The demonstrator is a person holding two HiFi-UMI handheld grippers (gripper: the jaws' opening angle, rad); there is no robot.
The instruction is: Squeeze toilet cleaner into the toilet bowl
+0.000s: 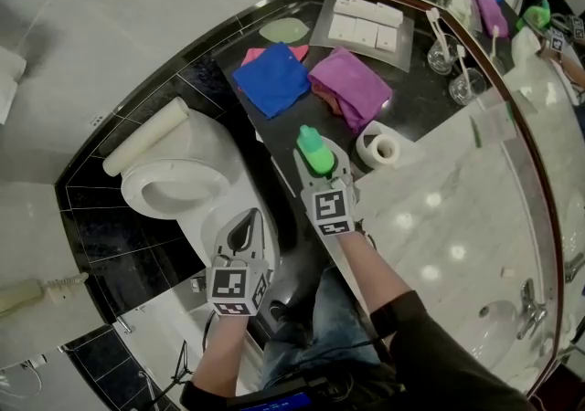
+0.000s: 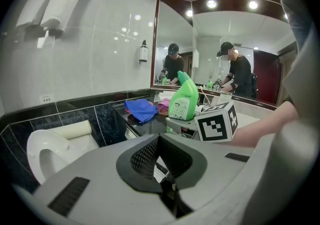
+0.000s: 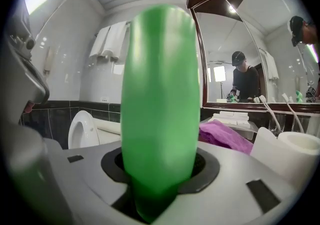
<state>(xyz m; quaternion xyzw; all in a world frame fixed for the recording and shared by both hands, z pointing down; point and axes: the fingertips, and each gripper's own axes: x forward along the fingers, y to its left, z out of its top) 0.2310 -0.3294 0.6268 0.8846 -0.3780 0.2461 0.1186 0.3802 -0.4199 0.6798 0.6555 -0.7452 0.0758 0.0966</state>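
Note:
The green toilet cleaner bottle (image 1: 315,150) stands upright on the black counter (image 1: 274,140), and my right gripper (image 1: 318,163) is shut on its body. It fills the middle of the right gripper view as a tall green bottle (image 3: 159,109) wedged between the jaws. From the left gripper view the bottle (image 2: 183,98) shows its label, with the right gripper's marker cube (image 2: 216,121) just below it. My left gripper (image 1: 241,234) is shut and empty, hovering beside the white toilet bowl (image 1: 174,188), whose seat is down and lid up. That bowl (image 2: 42,156) lies to the left of the shut jaws.
A blue cloth (image 1: 271,79) and a purple cloth (image 1: 350,85) lie on the counter behind the bottle. A toilet paper roll (image 1: 379,146) stands just right of it. Glasses with toothbrushes (image 1: 443,53), a white tray (image 1: 366,26) and the marble basin top (image 1: 457,217) lie further right.

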